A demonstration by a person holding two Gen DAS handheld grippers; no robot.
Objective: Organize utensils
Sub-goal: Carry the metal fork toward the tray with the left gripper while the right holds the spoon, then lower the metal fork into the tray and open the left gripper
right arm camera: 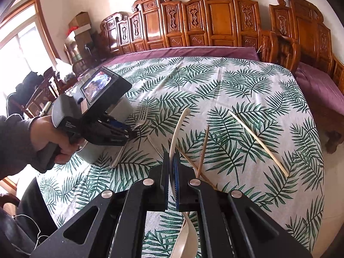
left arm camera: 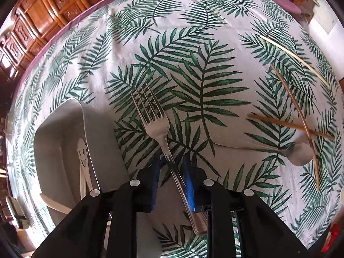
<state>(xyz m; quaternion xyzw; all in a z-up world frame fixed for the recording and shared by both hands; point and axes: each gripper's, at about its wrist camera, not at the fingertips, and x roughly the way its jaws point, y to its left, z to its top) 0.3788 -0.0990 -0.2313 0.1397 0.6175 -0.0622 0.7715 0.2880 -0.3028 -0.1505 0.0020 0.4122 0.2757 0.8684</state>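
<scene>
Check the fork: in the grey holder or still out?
Out. The fork lies flat on the leaf-print tablecloth beside the grey holder, its handle between the left claw's parted blue pads.

place: home | carved wooden chairs (right arm camera: 217,19); leaf-print tablecloth (right arm camera: 215,86); window (right arm camera: 19,49)

Daylight enters from a window (right arm camera: 19,49) at the left of the right wrist view, overexposed to white. The leaf-print tablecloth (left arm camera: 204,43) is brightly and evenly lit. Glare marks the fork (left arm camera: 154,124). Strong fisheye curvature bends the edges; dark vignetting fills the corners. Focus is sharp.
</scene>
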